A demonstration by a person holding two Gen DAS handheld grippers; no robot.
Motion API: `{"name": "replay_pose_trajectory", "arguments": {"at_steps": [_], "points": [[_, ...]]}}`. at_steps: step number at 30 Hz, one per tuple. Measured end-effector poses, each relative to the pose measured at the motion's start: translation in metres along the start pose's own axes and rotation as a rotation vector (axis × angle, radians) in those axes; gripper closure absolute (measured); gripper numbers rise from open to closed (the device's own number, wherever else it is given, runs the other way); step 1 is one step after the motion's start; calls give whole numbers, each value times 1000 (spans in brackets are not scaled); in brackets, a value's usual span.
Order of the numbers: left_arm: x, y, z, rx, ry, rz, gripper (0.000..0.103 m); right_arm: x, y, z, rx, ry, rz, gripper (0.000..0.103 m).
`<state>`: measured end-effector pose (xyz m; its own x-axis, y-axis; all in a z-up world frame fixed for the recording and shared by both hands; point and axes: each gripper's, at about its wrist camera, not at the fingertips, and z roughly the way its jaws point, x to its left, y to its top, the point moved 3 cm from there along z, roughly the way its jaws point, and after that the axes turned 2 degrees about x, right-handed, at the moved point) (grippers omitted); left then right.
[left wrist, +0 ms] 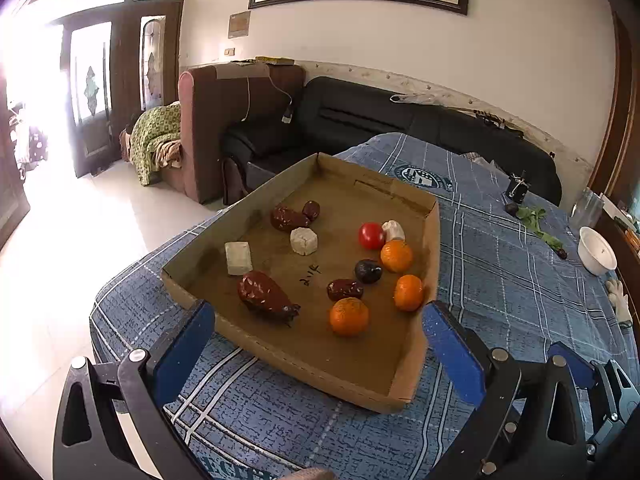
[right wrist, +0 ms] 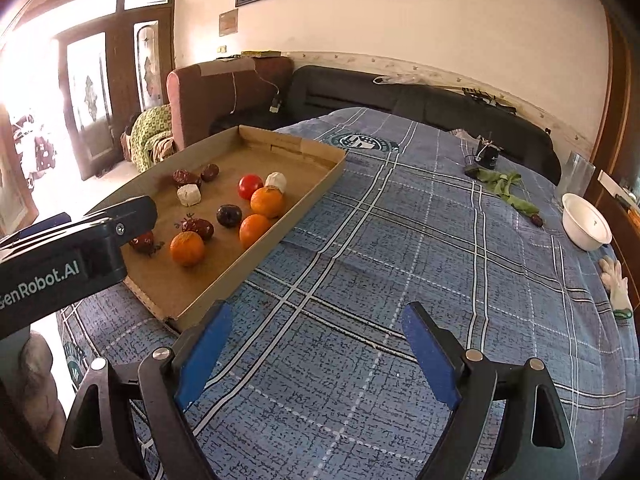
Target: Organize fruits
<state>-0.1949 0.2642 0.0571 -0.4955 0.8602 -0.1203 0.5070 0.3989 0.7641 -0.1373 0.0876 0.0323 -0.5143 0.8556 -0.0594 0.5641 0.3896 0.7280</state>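
- Three oranges sat near the cardboard tray's right wall, beside a red tomato.
- Left gripper hung released over the tray's near edge.
- Right gripper gaped, nothing between, above the blue cloth.

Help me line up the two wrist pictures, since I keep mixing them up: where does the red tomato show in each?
Left wrist view: the red tomato lies right of centre in the cardboard tray, beside a white lump.
Right wrist view: the red tomato lies left of centre, in the tray's far half.
Shared landmark: the white bowl at the right edge of the cloth.
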Motion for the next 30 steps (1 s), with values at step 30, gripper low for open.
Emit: {"name": "replay_pose_trajectory", "arguments": {"at_steps": [30], "points": [[-3, 0, 4, 66, 5, -3, 0, 13, -5, 8, 24, 30, -45, 11]]}}
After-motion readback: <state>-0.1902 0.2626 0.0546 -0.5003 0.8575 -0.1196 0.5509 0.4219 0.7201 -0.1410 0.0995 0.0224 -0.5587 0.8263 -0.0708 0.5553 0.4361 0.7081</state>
